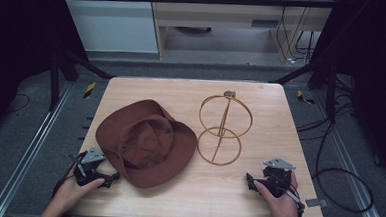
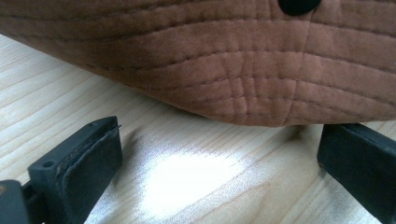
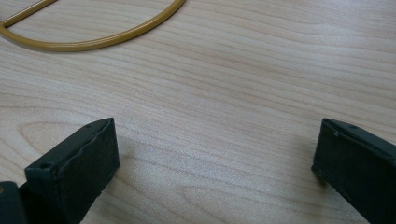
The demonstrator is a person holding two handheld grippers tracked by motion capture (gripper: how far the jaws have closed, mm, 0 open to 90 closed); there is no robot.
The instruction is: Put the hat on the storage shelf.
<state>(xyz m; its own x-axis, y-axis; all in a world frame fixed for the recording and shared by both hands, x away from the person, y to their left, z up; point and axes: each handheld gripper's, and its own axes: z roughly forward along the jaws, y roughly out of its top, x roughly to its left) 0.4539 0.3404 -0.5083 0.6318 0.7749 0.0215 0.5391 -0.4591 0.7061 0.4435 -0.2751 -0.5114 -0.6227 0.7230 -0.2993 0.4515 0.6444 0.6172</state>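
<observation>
A brown wide-brimmed hat [image 1: 146,142] lies on the wooden table [image 1: 256,192], left of centre. To its right stands a gold wire hat stand [image 1: 223,128], two rings on a slanted rod. My left gripper [image 1: 111,177] rests on the table at the front left, open, pointing at the hat brim [image 2: 243,74], which lies just beyond the jaws with nothing between them. My right gripper [image 1: 250,180] rests at the front right, open and empty. In the right gripper view the stand's base ring [image 3: 93,39] curves across the upper left.
Bare wood lies between the hat and the front edge and around the right gripper. Black cables [image 1: 337,176] trail on the floor to the right. A small grey tab [image 1: 317,202] sits near the table's front right corner.
</observation>
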